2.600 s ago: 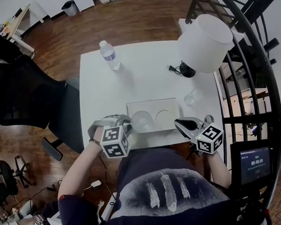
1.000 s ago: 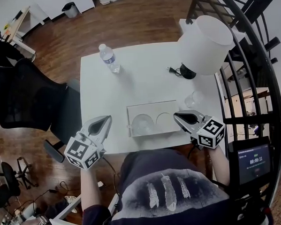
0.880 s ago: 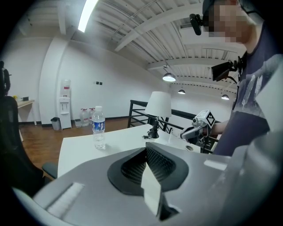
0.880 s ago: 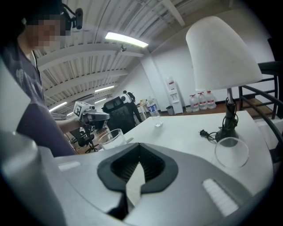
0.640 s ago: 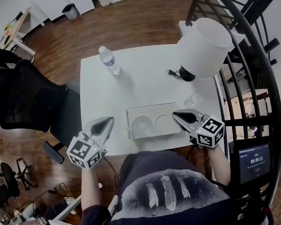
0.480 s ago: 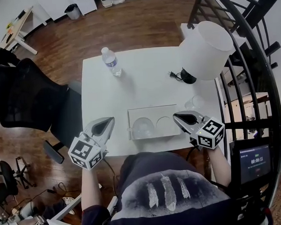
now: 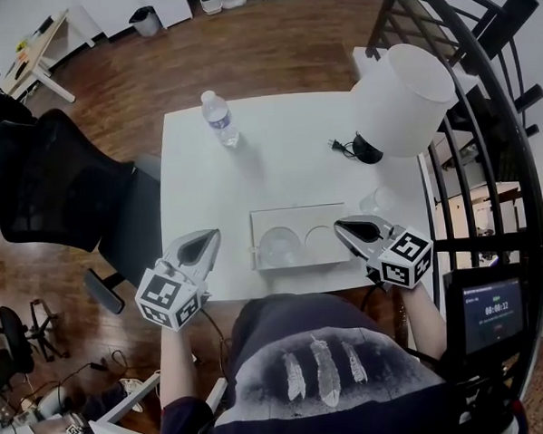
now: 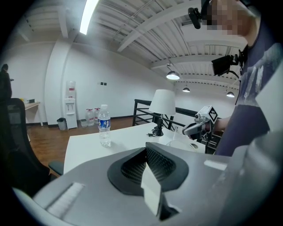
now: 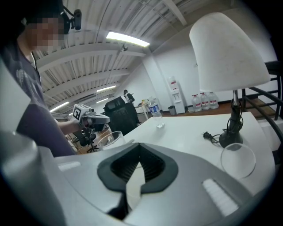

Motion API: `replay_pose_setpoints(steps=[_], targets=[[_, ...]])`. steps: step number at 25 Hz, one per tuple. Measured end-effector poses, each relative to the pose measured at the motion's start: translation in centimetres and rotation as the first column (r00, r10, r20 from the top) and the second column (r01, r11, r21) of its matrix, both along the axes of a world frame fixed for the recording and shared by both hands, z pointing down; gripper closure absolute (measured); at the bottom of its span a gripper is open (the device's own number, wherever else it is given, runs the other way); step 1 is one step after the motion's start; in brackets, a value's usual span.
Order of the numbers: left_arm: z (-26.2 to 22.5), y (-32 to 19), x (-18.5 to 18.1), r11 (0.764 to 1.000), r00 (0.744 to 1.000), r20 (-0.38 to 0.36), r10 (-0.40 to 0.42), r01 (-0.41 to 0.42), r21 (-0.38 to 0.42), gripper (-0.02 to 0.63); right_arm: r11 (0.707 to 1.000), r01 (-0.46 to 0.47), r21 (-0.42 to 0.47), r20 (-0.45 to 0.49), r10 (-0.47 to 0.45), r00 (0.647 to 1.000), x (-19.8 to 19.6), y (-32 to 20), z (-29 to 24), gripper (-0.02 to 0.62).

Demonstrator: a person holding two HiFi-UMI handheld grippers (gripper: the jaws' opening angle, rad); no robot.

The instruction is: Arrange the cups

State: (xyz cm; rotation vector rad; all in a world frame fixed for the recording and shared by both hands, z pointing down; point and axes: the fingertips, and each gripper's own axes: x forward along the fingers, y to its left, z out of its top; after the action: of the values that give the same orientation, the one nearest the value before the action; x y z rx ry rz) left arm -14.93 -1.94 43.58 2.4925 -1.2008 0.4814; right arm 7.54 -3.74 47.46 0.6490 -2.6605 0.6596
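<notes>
One cup [image 7: 278, 246] is seated in the tray [image 7: 290, 217], a second cup [image 7: 377, 200] is left loose on the worktop [image 7: 277, 157], and the left claw [image 7: 207, 238] and right claw [image 7: 343, 228] are shown closed, empty.

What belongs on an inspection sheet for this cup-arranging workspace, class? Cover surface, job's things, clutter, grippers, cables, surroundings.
Surface: white rectangular table, mostly bare.
Job's things: pale two-well tray; clear glass cup in its left well; second clear glass cup on bare table, right of tray.
Clutter: clear plastic water bottle; white-shaded table lamp.
Grippers: left gripper and right gripper both shut, empty, flanking tray.
Cables: black lamp cord, plug loose on table.
Surroundings: black office chair, black metal railing, wooden floor.
</notes>
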Motion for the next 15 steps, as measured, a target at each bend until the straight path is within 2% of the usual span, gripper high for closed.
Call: replay_pose_setpoints(steps=[10, 15], targets=[[0.6, -0.1, 0.8, 1.0, 0.999, 0.027, 0.019, -0.018, -0.014, 0.591, 1.0, -0.003, 0.003, 0.012, 0.003, 1.0, 0.4, 0.1, -0.2, 0.592], [1.1, -0.3, 1.4, 0.999, 0.999, 0.037, 0.037, -0.036, -0.025, 0.591, 0.998, -0.01, 0.062, 0.037, 0.007, 0.999, 0.5, -0.3, -1.6, 0.592]])
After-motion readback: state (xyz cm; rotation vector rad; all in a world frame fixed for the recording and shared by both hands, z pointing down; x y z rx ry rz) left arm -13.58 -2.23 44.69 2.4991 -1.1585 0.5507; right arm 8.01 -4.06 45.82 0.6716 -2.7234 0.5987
